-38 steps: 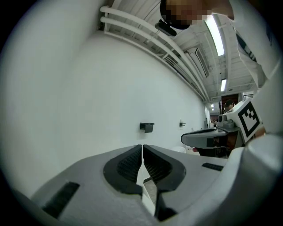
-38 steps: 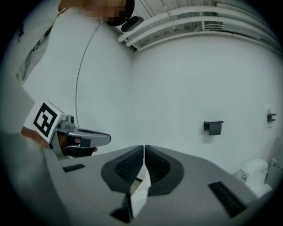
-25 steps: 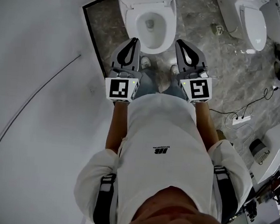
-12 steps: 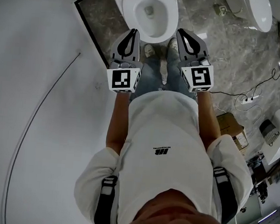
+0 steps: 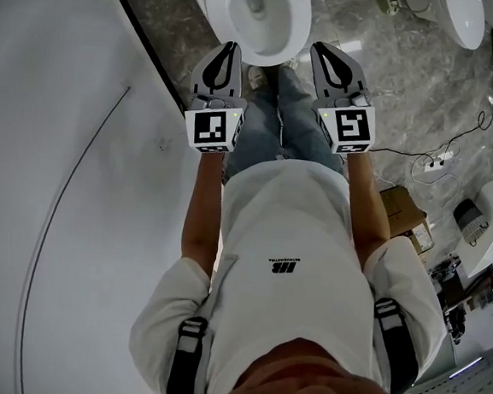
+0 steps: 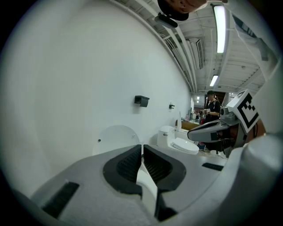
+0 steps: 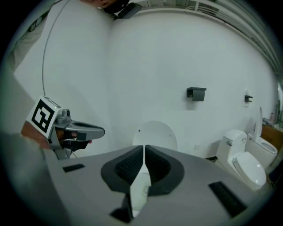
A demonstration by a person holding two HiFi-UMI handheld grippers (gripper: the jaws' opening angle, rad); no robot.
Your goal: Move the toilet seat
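The left gripper (image 5: 230,51) and right gripper (image 5: 320,52) have fingers clenched on nothing; the toilet (image 5: 286,34) is at twelve o'clock.

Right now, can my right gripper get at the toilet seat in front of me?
Probably yes. The right gripper hangs by the front of the toilet seat with nothing between them. Its jaws are shut, though, so they would have to open before gripping the seat.

White toilet (image 5: 294,24), grey veined marble floor (image 5: 386,75), blue jeans (image 5: 274,121), white shirt (image 5: 286,230), plain white wall (image 5: 59,90).
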